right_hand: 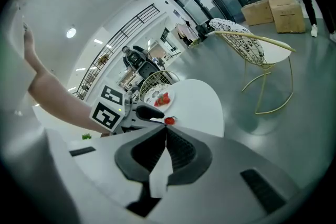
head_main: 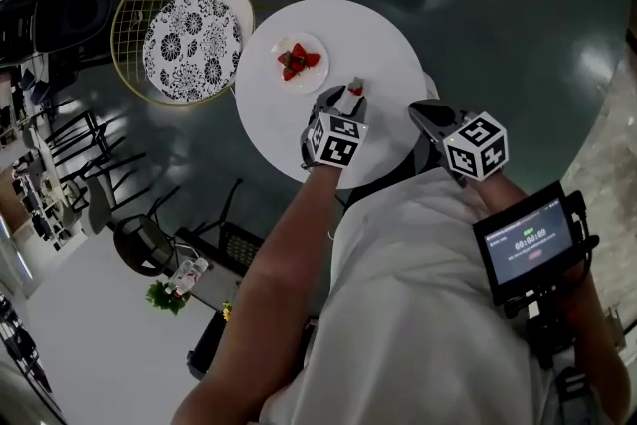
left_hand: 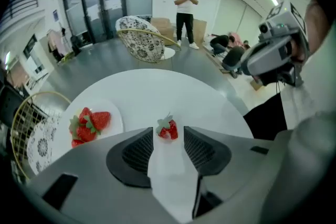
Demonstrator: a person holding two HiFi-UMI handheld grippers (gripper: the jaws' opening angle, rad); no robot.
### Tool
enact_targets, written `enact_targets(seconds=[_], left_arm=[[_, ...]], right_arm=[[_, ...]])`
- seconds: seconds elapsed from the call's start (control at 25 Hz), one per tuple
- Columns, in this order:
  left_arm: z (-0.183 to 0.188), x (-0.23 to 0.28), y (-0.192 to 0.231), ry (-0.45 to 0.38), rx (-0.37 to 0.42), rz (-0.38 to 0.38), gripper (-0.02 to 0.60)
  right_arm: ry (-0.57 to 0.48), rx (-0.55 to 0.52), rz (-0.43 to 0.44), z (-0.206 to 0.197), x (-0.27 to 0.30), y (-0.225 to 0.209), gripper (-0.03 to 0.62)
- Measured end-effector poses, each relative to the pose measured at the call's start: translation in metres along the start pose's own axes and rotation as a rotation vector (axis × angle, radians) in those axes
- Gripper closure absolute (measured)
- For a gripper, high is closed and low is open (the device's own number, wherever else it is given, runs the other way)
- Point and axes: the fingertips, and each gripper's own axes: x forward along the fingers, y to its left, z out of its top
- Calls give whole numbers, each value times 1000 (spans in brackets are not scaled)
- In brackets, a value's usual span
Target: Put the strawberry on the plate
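Strawberry [left_hand: 168,129] lies on white surface [left_hand: 157,92] at tips of left hand-held gripper [left_hand: 168,136]; jaws apart, not pressing it; plate [left_hand: 114,115] near, holds other strawberries [left_hand: 86,124]; right hand-held gripper [right_hand: 166,131] closed, empty; fruit likely light, soft, bruisable; pinch gently across mid-flesh, below leaves.

White shirt [head_main: 418,314]; grey left gripper [head_main: 350,95] and right gripper [head_main: 423,111] bear black-and-white marker cubes [head_main: 333,142].

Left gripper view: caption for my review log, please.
Open left gripper frames a lone strawberry on the white table; more strawberries lie on the plate.
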Motion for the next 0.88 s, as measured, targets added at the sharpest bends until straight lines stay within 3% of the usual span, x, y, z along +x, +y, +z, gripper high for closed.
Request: enact_targets(seconds=[0.32,0.4,0.68,0.88], left_arm=[[4,11,-7,107,489,-95,419],[3,13,-9,139,579,-122,419],[-3,19,-8,240,656,-149,419],[-5,20,-9,259,620,-150,422]], right_arm=[[-29,34,-29,-1,-4,-11,586],[-35,44,-33,-1,-5,-12,586],[-29,55,-31,-5,-4,-9,586],[-29,53,-29,-3,-3,-10,586]])
